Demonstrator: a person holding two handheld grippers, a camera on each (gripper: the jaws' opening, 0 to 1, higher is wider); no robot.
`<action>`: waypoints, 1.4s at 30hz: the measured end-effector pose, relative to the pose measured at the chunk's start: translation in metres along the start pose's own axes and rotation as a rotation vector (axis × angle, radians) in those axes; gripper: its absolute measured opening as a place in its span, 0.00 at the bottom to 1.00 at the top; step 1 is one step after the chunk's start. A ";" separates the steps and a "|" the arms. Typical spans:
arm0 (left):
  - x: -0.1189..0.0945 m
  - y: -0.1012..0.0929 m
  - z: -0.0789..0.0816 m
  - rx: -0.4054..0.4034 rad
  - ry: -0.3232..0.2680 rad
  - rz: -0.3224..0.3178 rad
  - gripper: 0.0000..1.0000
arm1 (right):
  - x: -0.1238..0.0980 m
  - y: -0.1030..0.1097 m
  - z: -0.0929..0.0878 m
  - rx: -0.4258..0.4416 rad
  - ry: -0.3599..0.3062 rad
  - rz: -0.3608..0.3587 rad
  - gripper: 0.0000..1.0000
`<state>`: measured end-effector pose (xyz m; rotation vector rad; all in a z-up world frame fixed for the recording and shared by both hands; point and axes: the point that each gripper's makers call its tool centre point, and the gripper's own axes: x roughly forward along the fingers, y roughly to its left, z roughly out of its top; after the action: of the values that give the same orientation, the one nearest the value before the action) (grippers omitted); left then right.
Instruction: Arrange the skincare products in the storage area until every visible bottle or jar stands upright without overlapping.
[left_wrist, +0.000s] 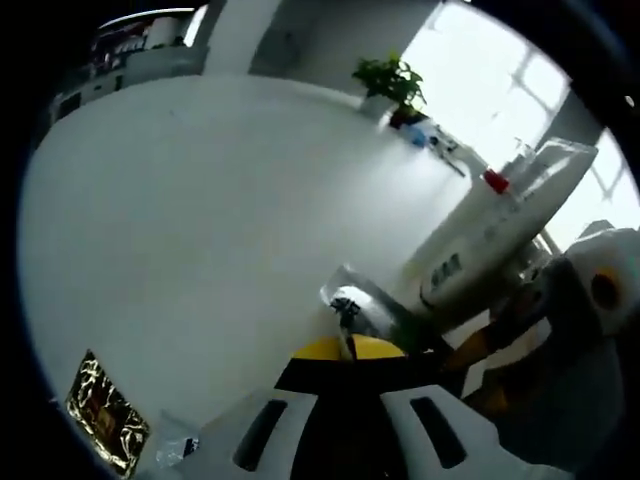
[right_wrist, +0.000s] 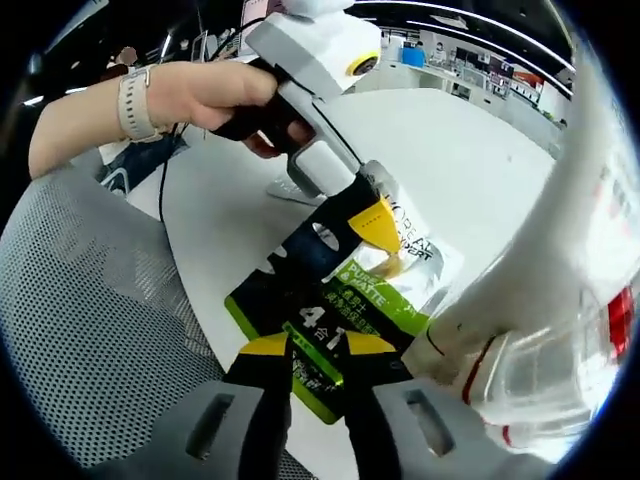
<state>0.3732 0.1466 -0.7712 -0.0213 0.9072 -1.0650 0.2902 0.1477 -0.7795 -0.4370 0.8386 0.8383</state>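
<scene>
Setting: white tabletop (left_wrist: 200, 220) in a bright room with windows; potted plant (left_wrist: 393, 85) at the far edge; grey mesh chair (right_wrist: 90, 340) beside the table in the right gripper view.
Right gripper (right_wrist: 318, 372): yellow-tipped jaws closed on the near edge of a green-and-black sachet (right_wrist: 350, 290); the pack passes between the tips.
Left gripper (right_wrist: 350, 215): seen in the right gripper view, held by a hand (right_wrist: 215, 95) with a watch; its yellow tip pinches the far, silvery end of the same sachet. In the left gripper view its jaws are nearly together on a crumpled foil edge (left_wrist: 350, 295).
Sachet position: suspended between both grippers, over the table edge, apparently off the surface.
Sachet axis: long axis runs from the right gripper away toward the left gripper; printed face is up toward the camera, lying flat rather than upright.
Handling judgement: light, soft, glossy film; likely to slip or fold, so grip on the flat sealed ends.
Nearby: white bottle with red trim (right_wrist: 540, 330) close on the right, touching or just beside the sachet corner; cannot tell which.
Also: gold-foil packet (left_wrist: 105, 410) lying flat on the table, well apart.
</scene>
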 end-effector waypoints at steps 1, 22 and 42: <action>0.000 0.000 0.000 0.002 0.001 0.001 0.00 | 0.000 0.000 0.000 -0.012 0.005 -0.005 0.19; 0.001 0.003 0.005 0.037 -0.025 0.020 0.00 | 0.003 0.003 -0.006 0.005 0.096 -0.043 0.18; -0.048 0.014 0.044 0.061 -0.189 0.092 0.00 | 0.002 0.004 -0.006 0.010 0.098 -0.056 0.18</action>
<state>0.4036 0.1726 -0.7180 -0.0294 0.6983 -0.9869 0.2851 0.1471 -0.7854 -0.4934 0.9172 0.7655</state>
